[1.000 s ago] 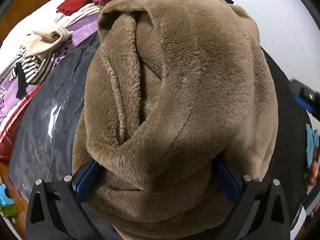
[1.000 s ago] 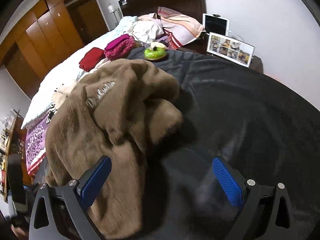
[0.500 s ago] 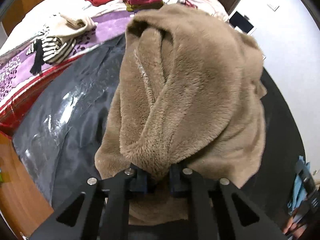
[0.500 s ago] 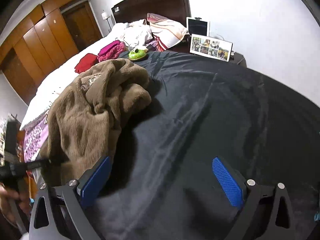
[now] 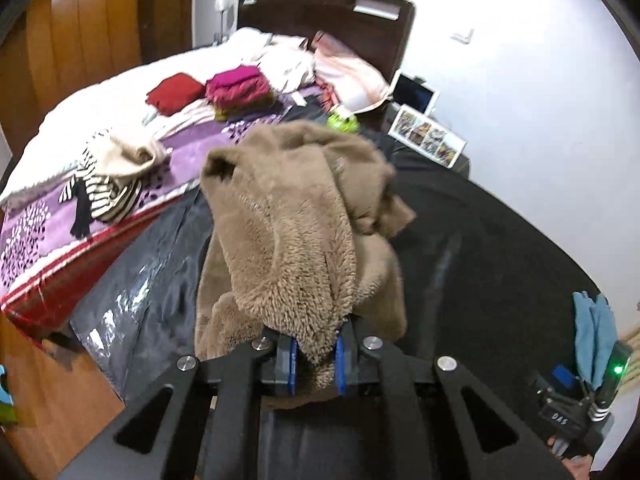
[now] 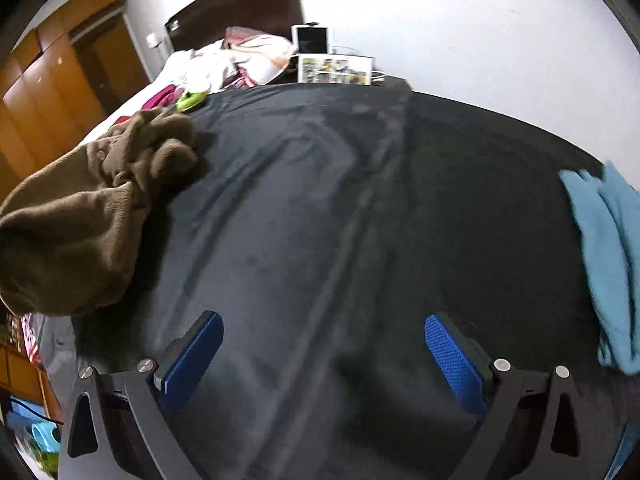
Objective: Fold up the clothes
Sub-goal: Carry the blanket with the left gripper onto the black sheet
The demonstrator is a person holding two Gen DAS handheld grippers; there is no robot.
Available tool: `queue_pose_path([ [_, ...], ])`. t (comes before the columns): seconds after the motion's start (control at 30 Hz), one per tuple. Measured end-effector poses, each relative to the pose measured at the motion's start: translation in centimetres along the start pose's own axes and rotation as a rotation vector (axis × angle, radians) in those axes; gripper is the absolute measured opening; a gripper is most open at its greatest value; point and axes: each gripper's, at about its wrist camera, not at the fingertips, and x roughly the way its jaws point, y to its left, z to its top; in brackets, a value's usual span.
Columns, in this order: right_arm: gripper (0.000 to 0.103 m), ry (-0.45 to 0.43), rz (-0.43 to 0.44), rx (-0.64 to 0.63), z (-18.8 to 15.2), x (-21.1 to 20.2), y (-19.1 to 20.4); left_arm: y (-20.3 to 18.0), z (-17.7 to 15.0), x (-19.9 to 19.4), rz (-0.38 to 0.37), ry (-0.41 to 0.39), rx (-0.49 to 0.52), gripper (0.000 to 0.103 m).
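Observation:
A brown fleece garment (image 5: 292, 220) hangs bunched over the black cloth-covered surface (image 5: 480, 248). My left gripper (image 5: 316, 364) is shut on its near edge, the fleece pinched between the blue pads. From the right wrist view the same garment (image 6: 92, 208) sits at the left, its far end resting on the black cloth (image 6: 320, 220). My right gripper (image 6: 324, 356) stands open above the cloth, blue pads wide apart with nothing between them. A light blue garment (image 6: 604, 248) lies at the right edge.
Beyond lies a bed with a purple blanket (image 5: 172, 152), a striped garment (image 5: 104, 188), a red folded piece (image 5: 176, 92) and a magenta stack (image 5: 236, 86). A green toy (image 5: 342, 120), a tablet (image 5: 414, 94) and a photo frame (image 5: 428, 138) sit near the headboard. Wooden wardrobes (image 5: 80, 40) stand at the left.
My left gripper closed on the brown fleece and drew it back and up. The right gripper swung rightward, away from the garment, bringing the blue garment into view.

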Motion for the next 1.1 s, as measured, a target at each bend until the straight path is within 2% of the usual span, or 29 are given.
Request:
queue_pose_path([
  [0.13, 0.103, -0.005, -0.016, 0.033, -1.8, -1.1, -3.0, -3.5, -0.4, -2.0, -0.028, -0.040, 0.065, 0.015],
  [0.5, 0.103, 0.025, -0.052, 0.135, -6.9, -3.2, -10.6, -13.8, -4.3, -6.6, -0.139, -0.072, 0.246, 0.014],
  [0.9, 0.103, 0.027, -0.051, 0.172, -9.5, -3.1, -14.6, -21.5, -9.5, -9.9, -0.243, -0.024, 0.398, 0.014],
  [1.1, 0.103, 0.031, -0.081, 0.196, -10.2, -2.6, -16.5, -24.4, -11.5, -11.9, -0.281, -0.016, 0.468, 0.015],
])
